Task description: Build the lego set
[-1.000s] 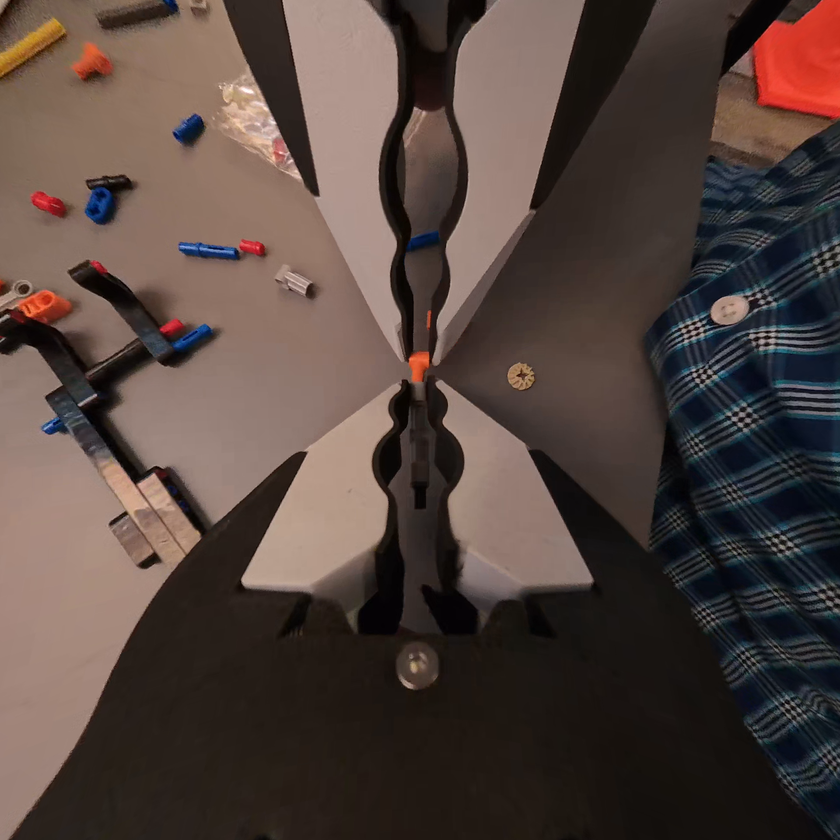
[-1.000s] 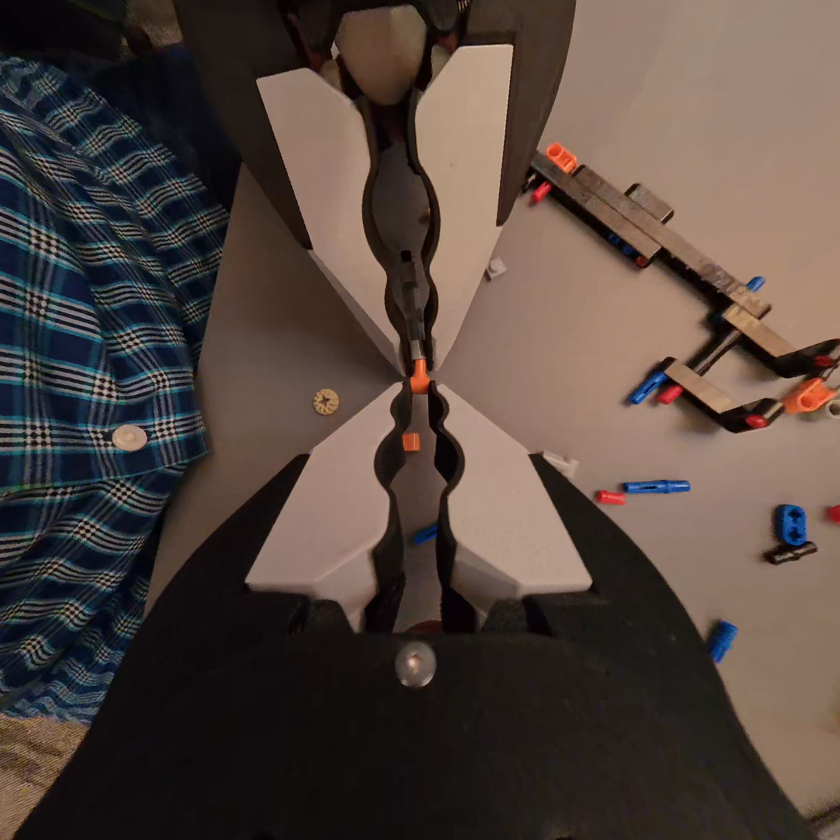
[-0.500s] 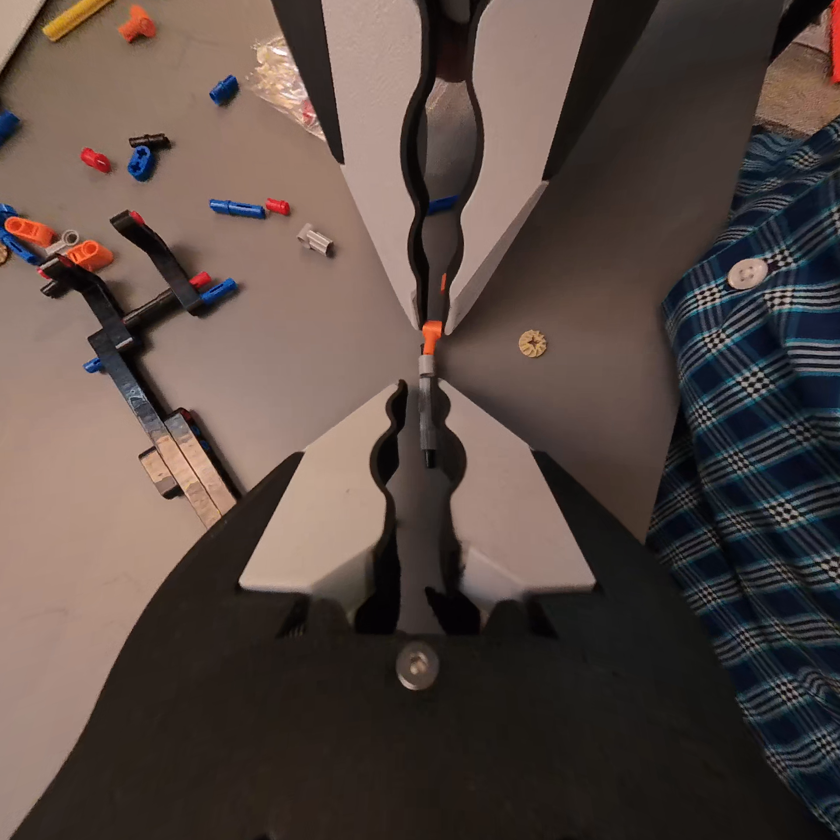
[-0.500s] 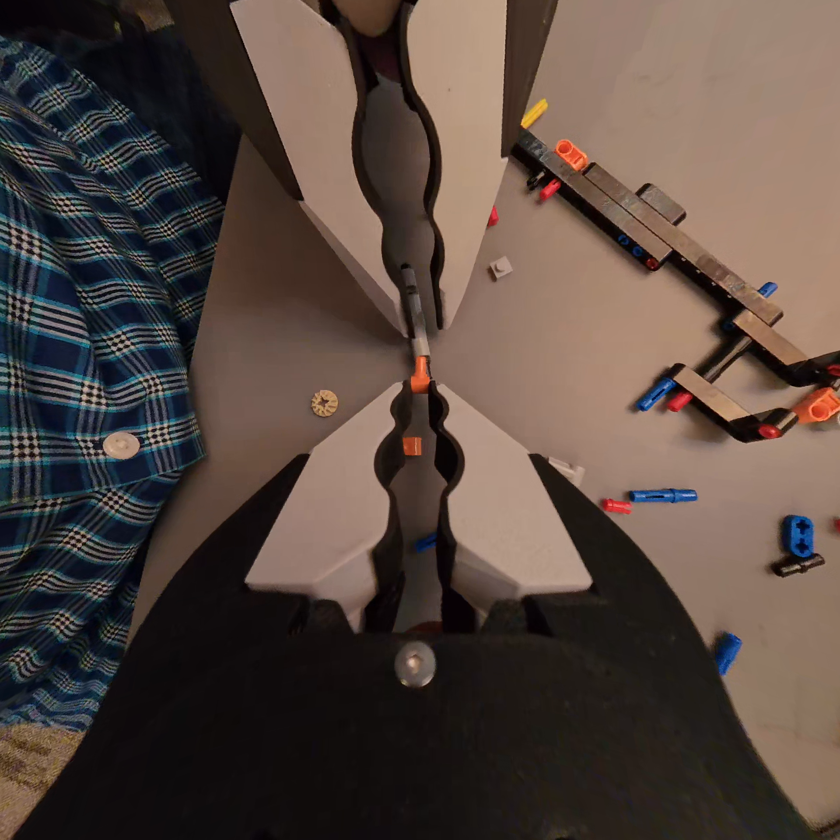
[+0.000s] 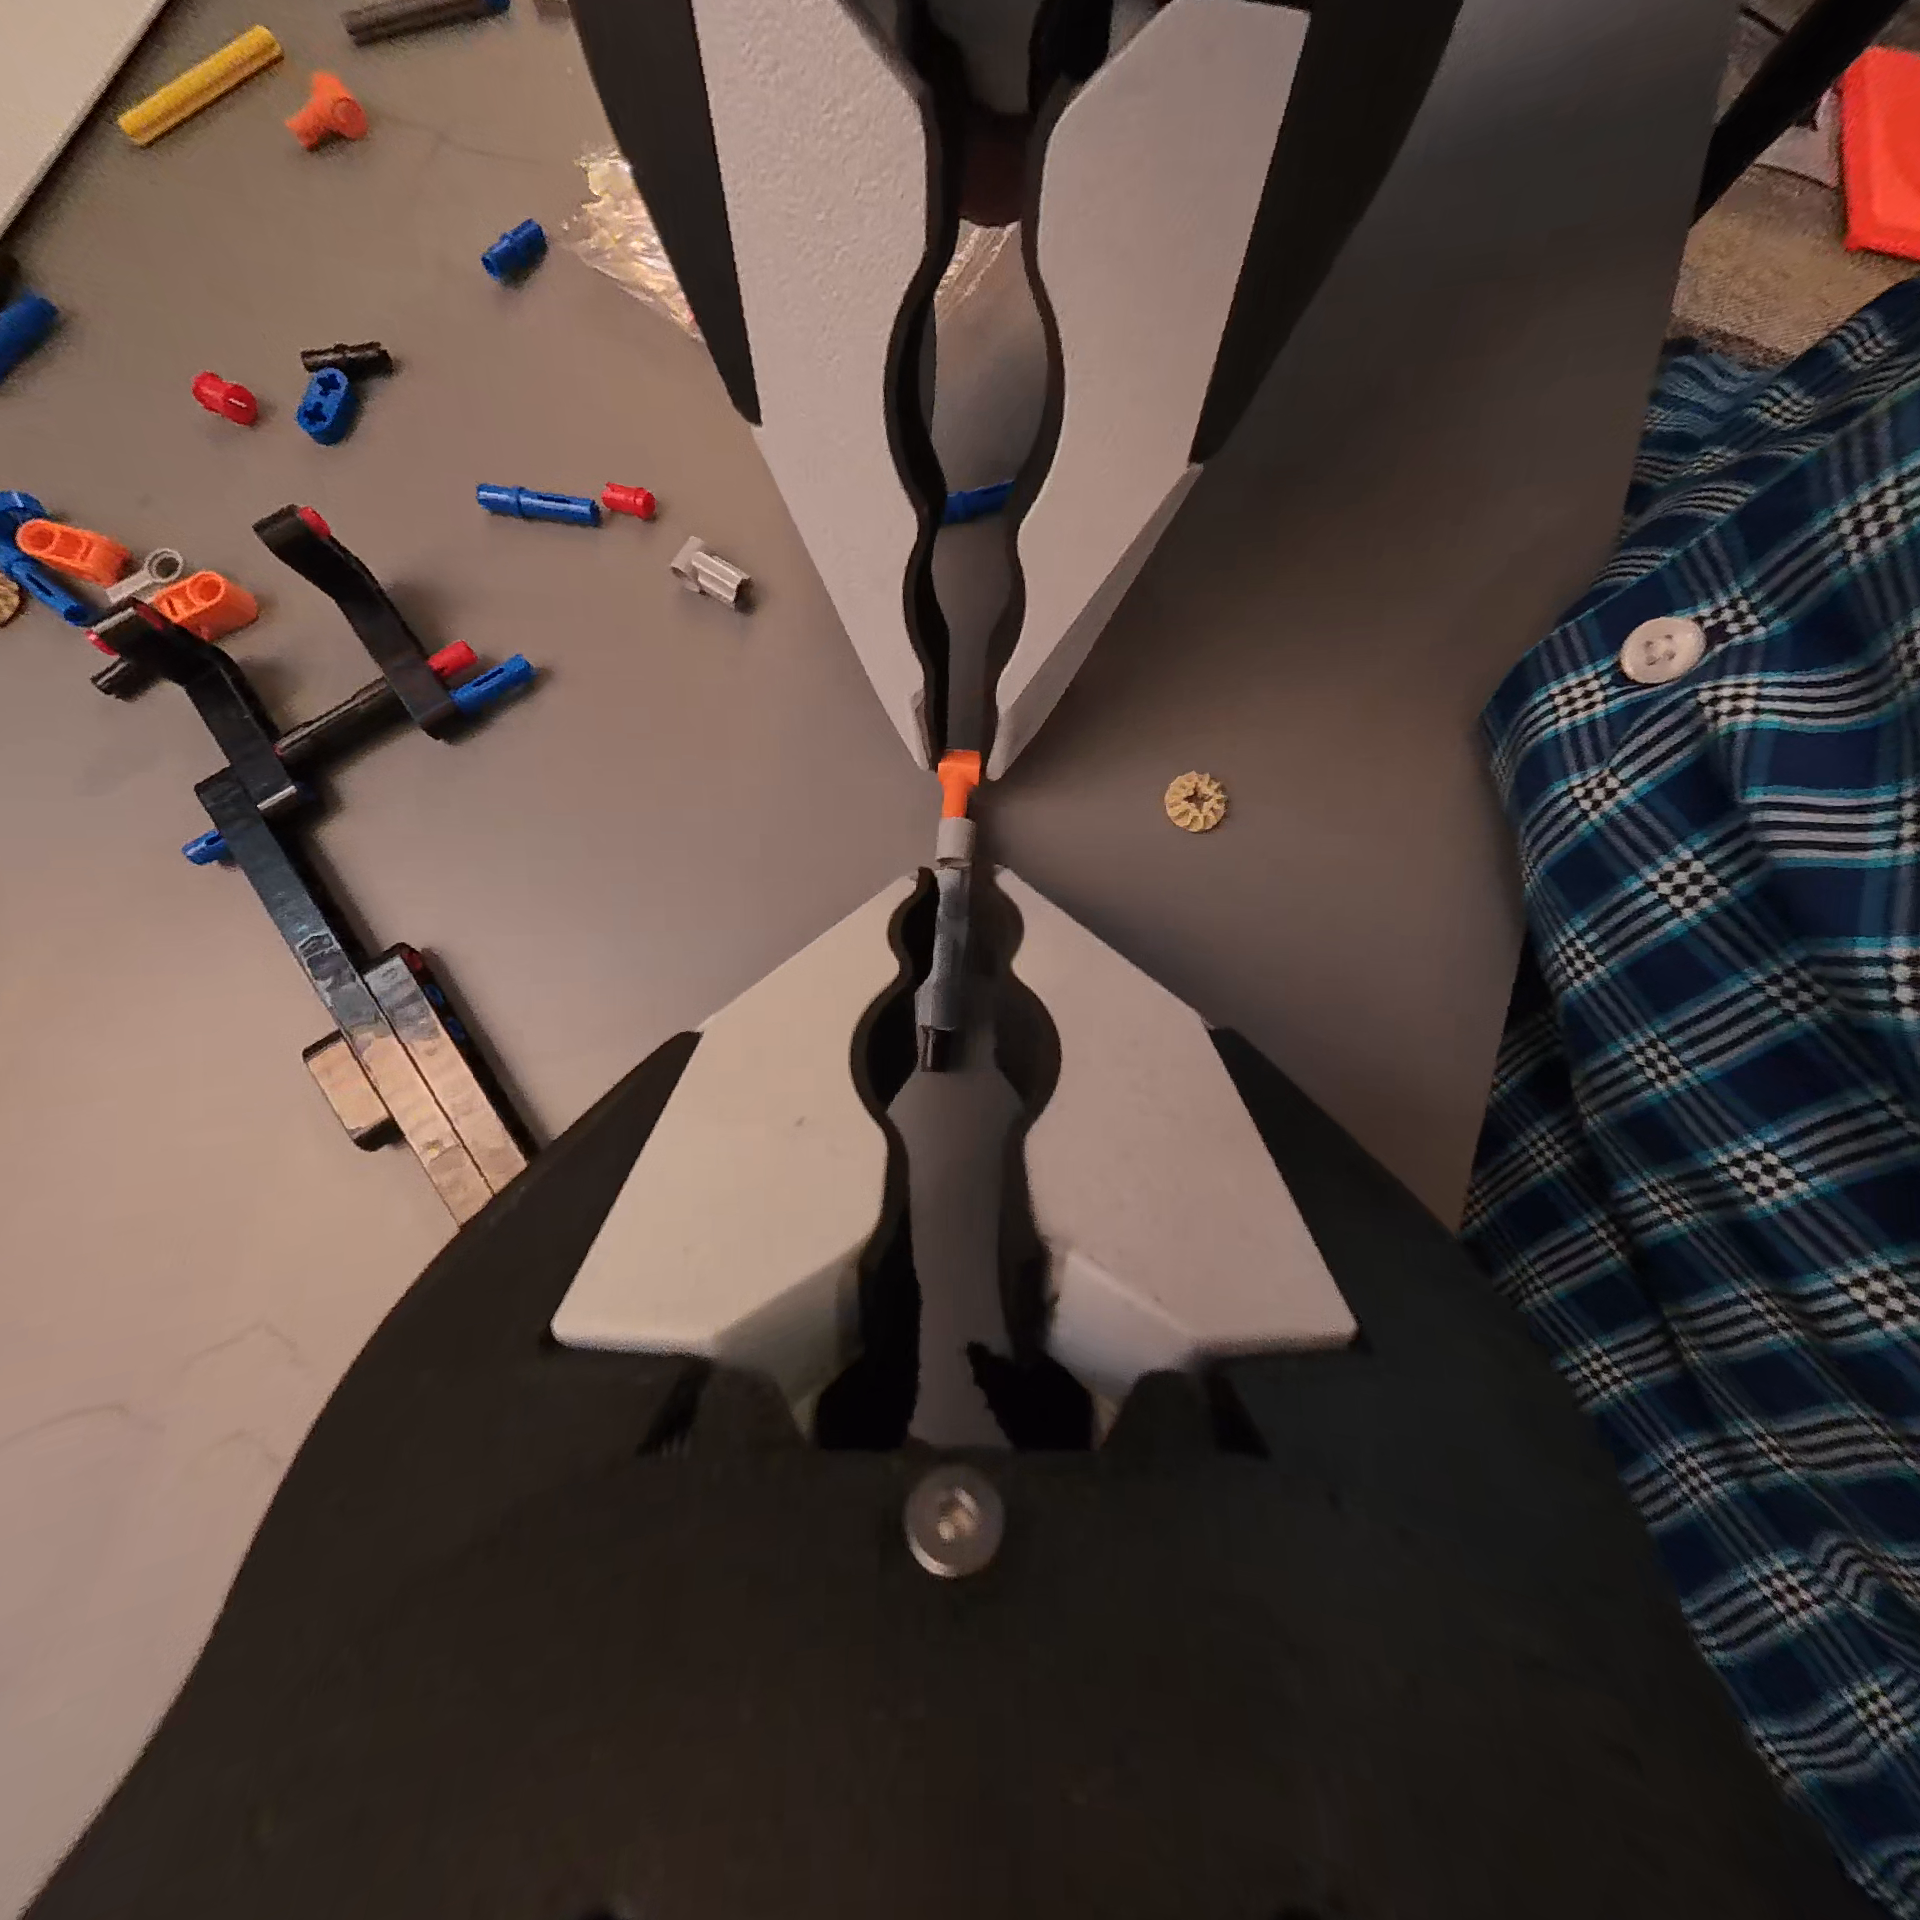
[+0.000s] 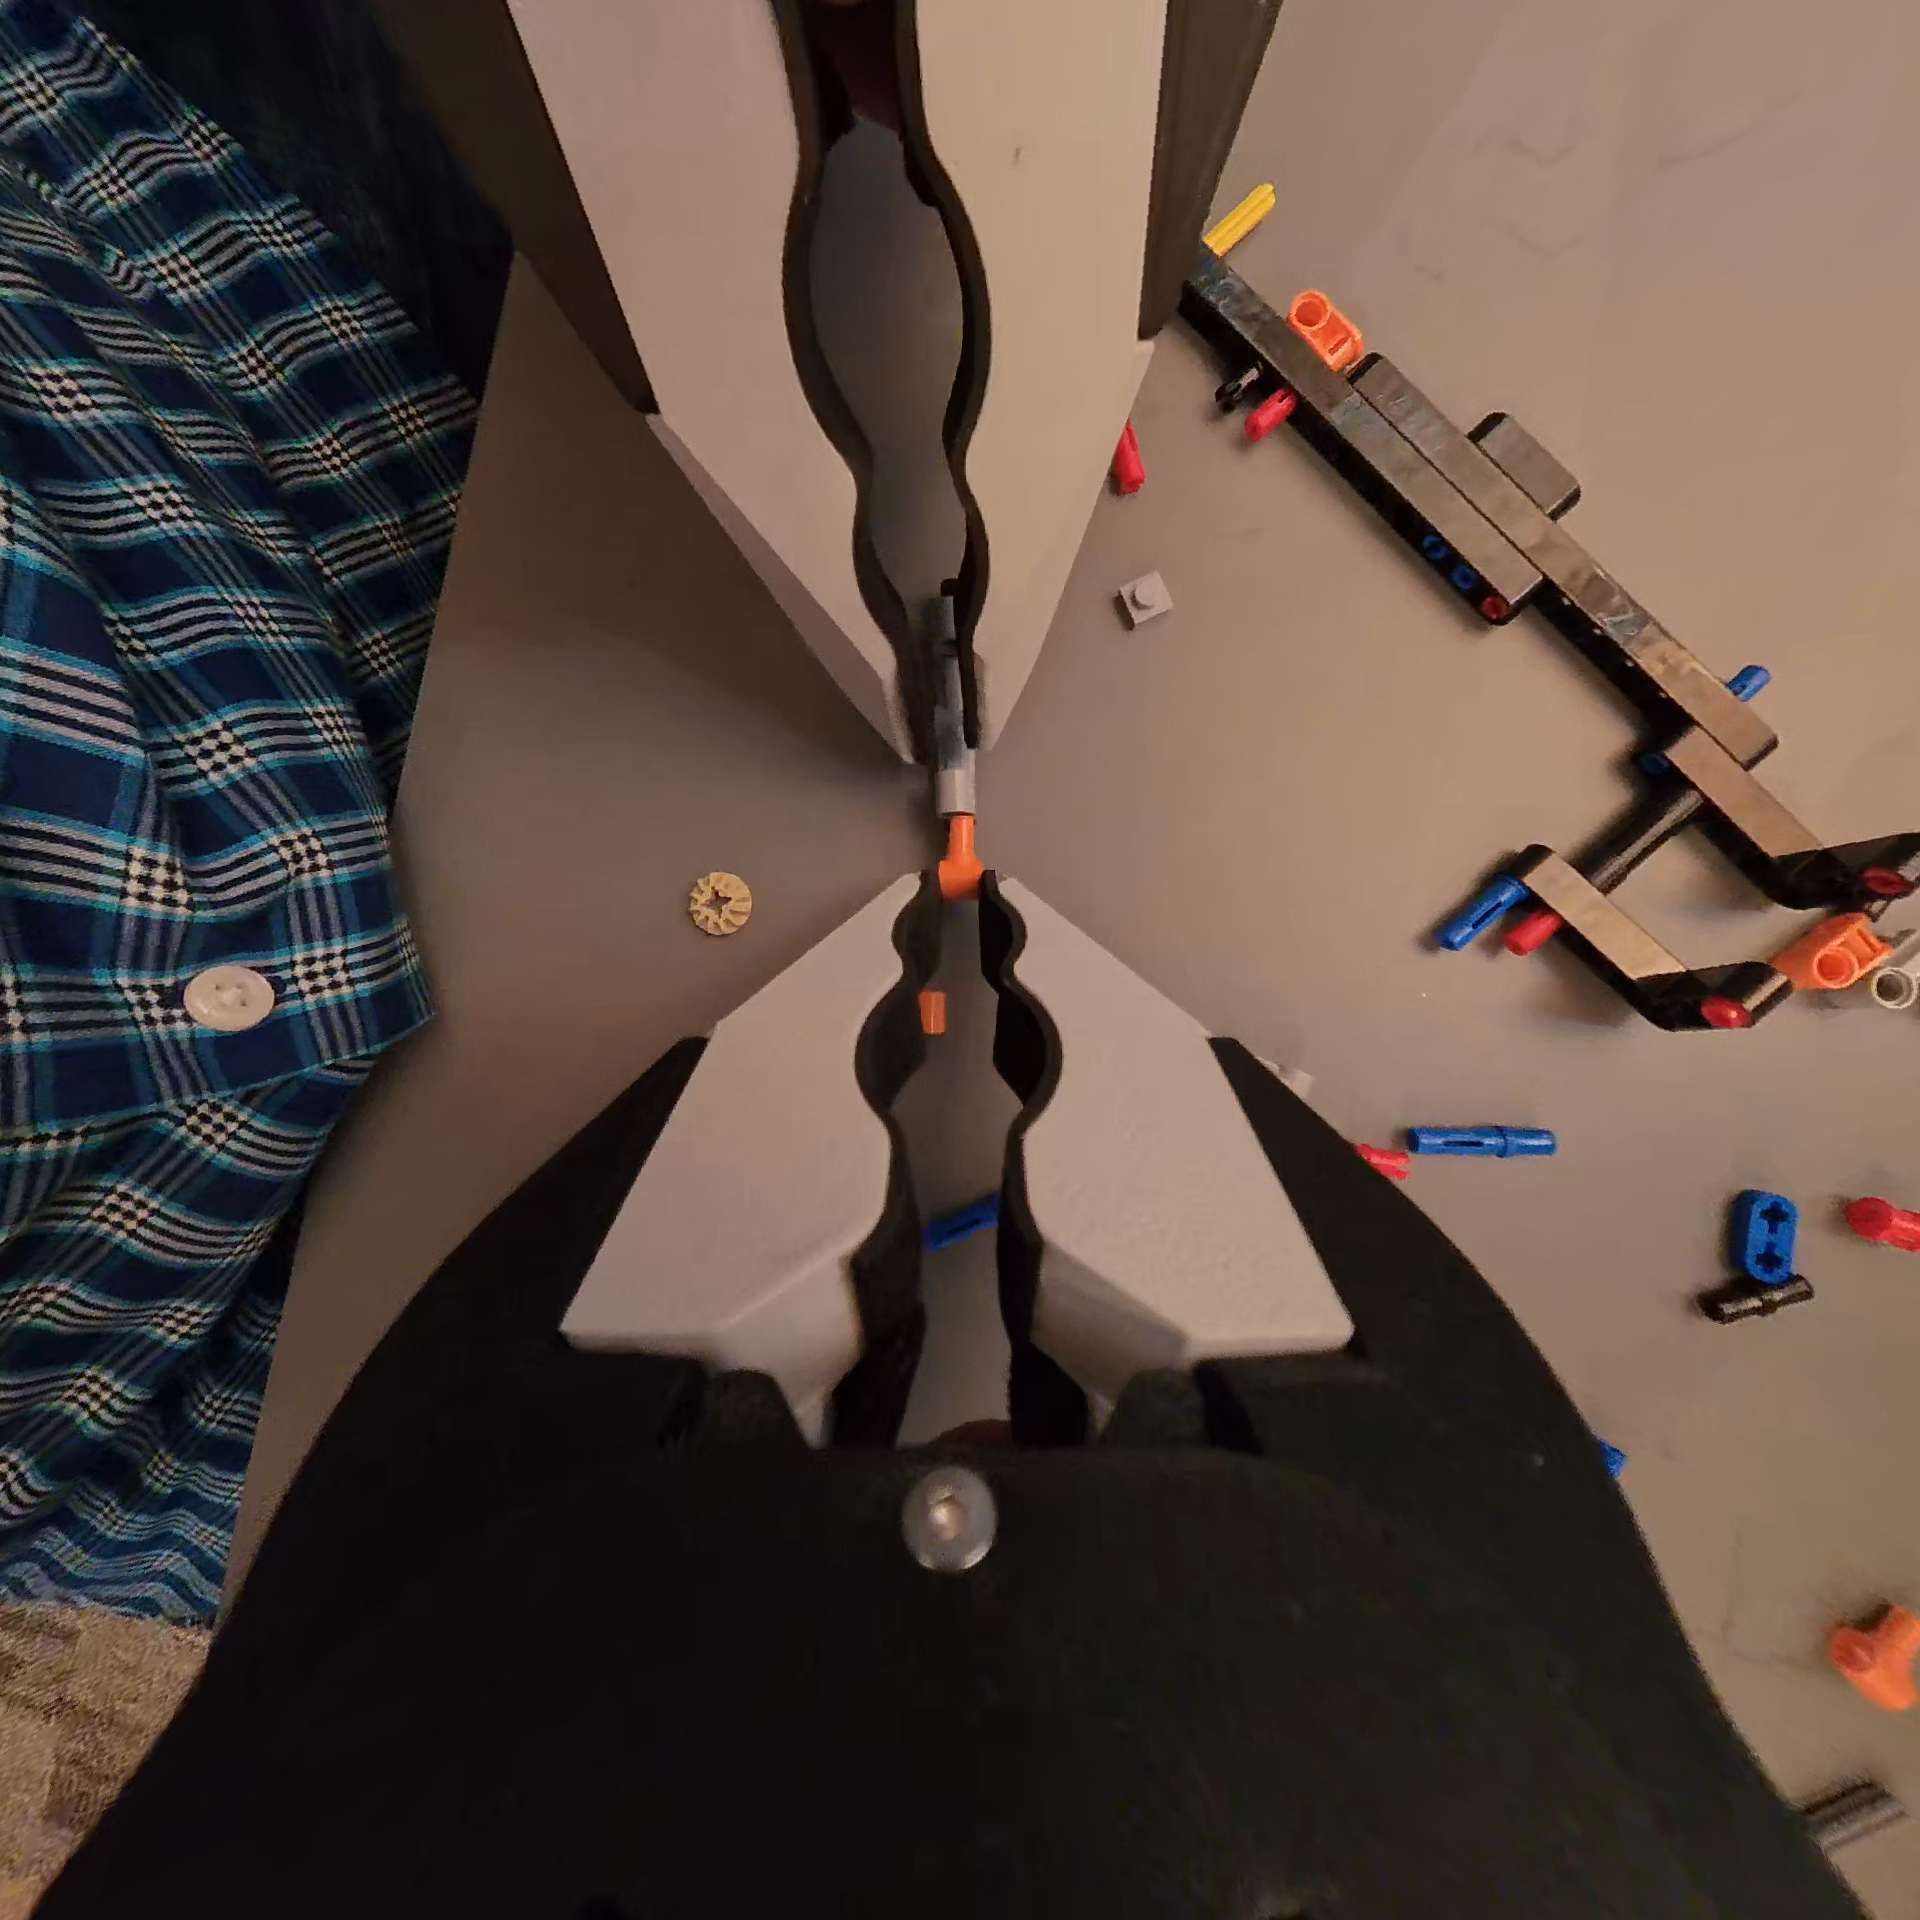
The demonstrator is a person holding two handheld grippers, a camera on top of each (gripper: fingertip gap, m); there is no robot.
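My left gripper [image 5: 956, 883] is shut on a dark grey axle [image 5: 943, 966] that carries a light grey bush [image 5: 956, 840] at its front end. My right gripper [image 6: 951, 883] faces it tip to tip and is shut on a small orange connector [image 6: 956, 862]. The orange connector's stem meets the grey bush [image 6: 954, 792] in the short gap between the two grippers. Both are held above the grey table [image 5: 675, 883]. The right gripper also shows from above in the left wrist view [image 5: 961, 764]. The left gripper also shows in the right wrist view [image 6: 940, 753].
A black beam assembly [image 5: 312, 831] with red and blue pins lies on the table, also in the right wrist view [image 6: 1558, 582]. A tan gear [image 5: 1195, 802] lies near the grippers. Loose blue, red and orange pieces [image 5: 535, 504] are scattered. A person's plaid shirt [image 5: 1714, 935] borders the table. My two grippers' fingertips are within a few centimetres of each other.
The two grippers have drawn a little apart. The grey bush and the orange stem, hidden between touching tips a second ago, now show in the gap.
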